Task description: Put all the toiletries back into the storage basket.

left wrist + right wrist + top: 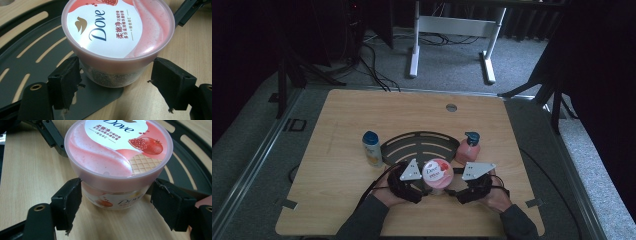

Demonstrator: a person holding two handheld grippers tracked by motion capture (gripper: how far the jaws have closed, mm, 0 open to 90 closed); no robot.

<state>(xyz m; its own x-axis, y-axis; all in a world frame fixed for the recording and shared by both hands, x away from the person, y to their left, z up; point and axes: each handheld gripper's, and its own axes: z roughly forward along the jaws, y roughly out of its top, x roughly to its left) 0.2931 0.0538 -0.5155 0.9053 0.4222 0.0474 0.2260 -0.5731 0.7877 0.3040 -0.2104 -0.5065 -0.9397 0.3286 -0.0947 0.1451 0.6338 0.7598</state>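
Note:
A pink Dove jar (438, 172) with a pomegranate label stands at the table's near middle, its base partly on the front lip of a black slotted rack (422, 142). My left gripper (423, 192) comes at it from the left and my right gripper (457, 194) from the right. In the left gripper view the jar (117, 37) sits between wide jaws; one touches its wall, the other stands a little off. In the right gripper view the jar (117, 152) is bracketed the same way, with both jaws close under the lid rim. Both grippers are open.
A white bottle with a blue cap (371, 148) stands left of the rack, and a pink pump bottle (468, 148) right of it. The rack (25, 50) extends behind the jar. Bare wood (30, 170) lies beside the jar. Desk legs stand on the floor beyond the table.

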